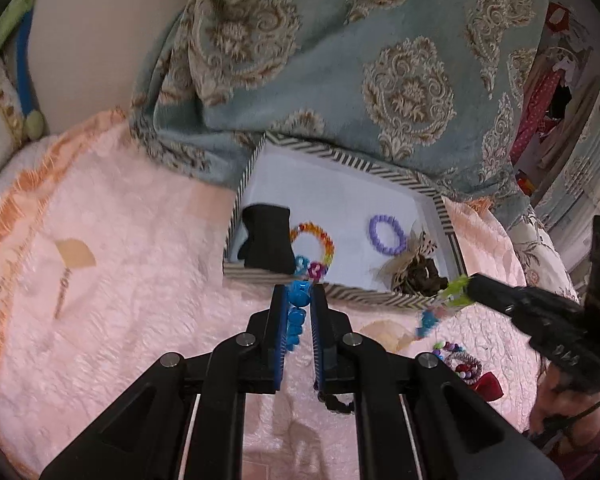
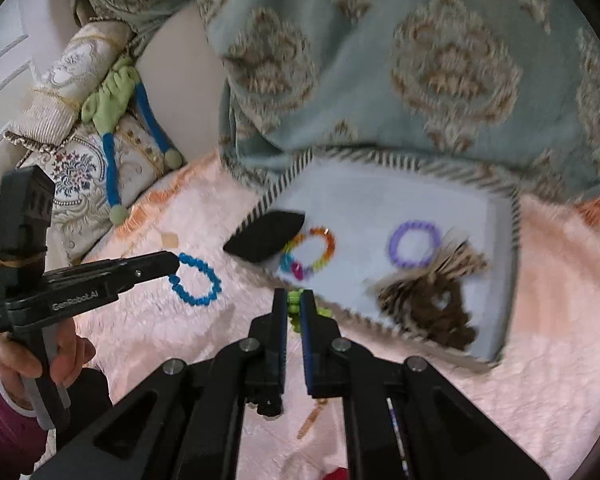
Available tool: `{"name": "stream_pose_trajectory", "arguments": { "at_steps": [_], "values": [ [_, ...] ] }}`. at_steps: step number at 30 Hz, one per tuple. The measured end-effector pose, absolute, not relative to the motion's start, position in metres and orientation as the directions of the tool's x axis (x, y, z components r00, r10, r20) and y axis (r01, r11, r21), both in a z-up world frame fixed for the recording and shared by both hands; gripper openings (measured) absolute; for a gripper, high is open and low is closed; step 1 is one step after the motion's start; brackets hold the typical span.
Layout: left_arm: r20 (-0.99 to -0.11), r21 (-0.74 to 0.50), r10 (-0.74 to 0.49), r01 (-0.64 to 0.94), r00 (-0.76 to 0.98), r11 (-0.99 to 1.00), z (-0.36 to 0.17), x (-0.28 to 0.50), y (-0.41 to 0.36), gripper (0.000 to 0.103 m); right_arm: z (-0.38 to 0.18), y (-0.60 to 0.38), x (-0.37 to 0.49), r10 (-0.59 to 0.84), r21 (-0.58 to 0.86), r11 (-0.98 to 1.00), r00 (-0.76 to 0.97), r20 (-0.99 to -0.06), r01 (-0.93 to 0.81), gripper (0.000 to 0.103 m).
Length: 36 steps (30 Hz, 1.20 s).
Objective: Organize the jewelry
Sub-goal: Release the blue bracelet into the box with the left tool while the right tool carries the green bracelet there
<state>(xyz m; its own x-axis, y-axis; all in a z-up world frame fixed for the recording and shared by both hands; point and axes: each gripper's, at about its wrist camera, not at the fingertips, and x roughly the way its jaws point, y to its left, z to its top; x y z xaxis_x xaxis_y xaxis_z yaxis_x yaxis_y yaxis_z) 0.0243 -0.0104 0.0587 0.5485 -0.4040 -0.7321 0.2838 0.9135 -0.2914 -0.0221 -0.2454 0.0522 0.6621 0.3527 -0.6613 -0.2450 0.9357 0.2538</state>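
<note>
**Over the tray's near rim: both claws carrying bracelets in**

On the pink bedspread (image 1: 100, 320), the chevron-edged tray (image 1: 404, 182) sat at 12 o'clock of both claws. Left claw (image 1: 300, 292) was clamped on a blue bead bracelet (image 2: 196, 282), the loop hanging free from the tips, just short of the tray's near rim. Right claw (image 2: 294, 300) was pinched on a green beaded piece (image 2: 296, 304); blurred, exact type unclear. Already in the tray: rainbow bracelet (image 2: 310, 254), purple bracelet (image 2: 414, 244), black pouch (image 2: 266, 240), brown striped scrunchie (image 2: 432, 304). More trinkets (image 1: 460, 360) lay on the bedspread at 4 o'clock of the left claw.

Judgement: the step was carry and drop. To do it well, lift the dangling loops clear of the rim so beads don't snag, aim for the bare floor at 12 o'clock beyond the rainbow bracelet, release low, and keep the two claws apart.
</note>
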Motion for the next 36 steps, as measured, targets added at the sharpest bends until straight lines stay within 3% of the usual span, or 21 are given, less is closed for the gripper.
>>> {"name": "stream_pose_trajectory", "arguments": {
  "at_steps": [18,30,36],
  "values": [
    [-0.73,-0.18,-0.352,0.333,0.585,0.926,0.083,0.074,-0.054,0.0,0.071,-0.258,0.016,0.319,0.232,0.947,0.69,-0.65,-0.22,0.006],
    [-0.755,-0.159,-0.342,0.35,0.559,0.923,0.057,0.15,-0.097,0.0,0.024,-0.23,0.076,0.352,0.245,0.935,0.607,-0.712,-0.254,0.006],
    [-0.792,-0.117,-0.273,0.303,0.546,0.946,0.021,0.193,-0.103,0.0,-0.008,-0.243,0.118,0.248,0.164,0.968,0.605,-0.756,-0.192,0.006]
  ]
}}
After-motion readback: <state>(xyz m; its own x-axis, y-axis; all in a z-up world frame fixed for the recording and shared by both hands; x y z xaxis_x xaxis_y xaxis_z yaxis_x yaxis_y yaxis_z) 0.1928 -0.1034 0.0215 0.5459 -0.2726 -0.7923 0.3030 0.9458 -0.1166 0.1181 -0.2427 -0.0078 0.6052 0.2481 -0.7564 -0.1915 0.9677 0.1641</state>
